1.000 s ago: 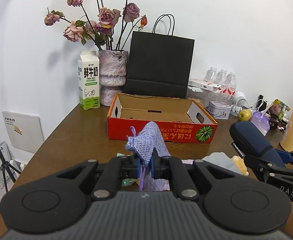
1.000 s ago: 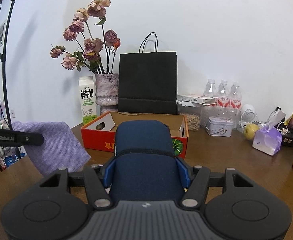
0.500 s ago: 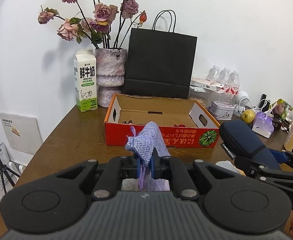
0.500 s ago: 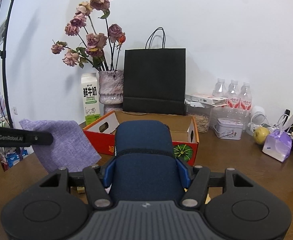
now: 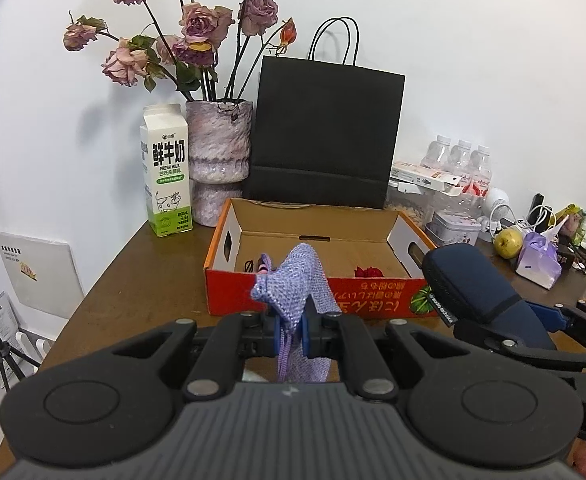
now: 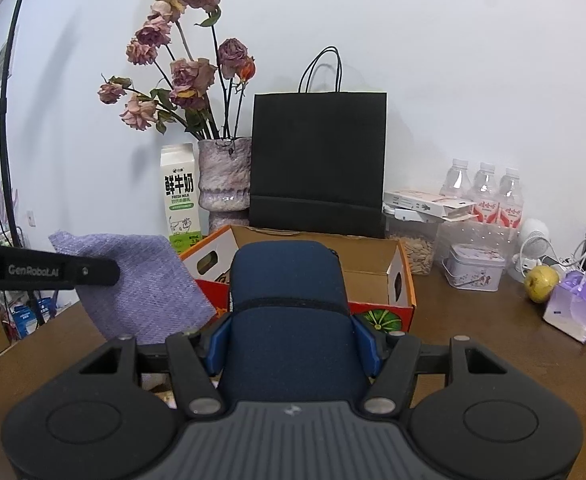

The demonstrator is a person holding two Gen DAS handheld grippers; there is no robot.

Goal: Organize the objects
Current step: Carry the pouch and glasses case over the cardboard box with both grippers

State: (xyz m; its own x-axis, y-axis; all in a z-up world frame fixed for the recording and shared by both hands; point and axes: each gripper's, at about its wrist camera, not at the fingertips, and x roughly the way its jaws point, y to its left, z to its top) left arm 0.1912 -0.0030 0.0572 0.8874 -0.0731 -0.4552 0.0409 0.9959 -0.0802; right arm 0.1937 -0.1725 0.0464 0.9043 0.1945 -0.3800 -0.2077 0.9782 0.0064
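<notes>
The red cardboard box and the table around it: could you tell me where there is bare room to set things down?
The red cardboard box is mostly bare mid-floor. Bare wood lies left of it, below the milk carton. Crowded right, around the tin and pear.

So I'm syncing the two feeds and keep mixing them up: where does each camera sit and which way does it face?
Left wrist: on the left gripper, shut on a purple knit cloth, facing the red cardboard box; the right gripper shows at the right edge.
Right wrist: on the right gripper, shut on a navy case, facing that box; a left finger crosses at left.
Shared: box, black bag, milk carton.
</notes>
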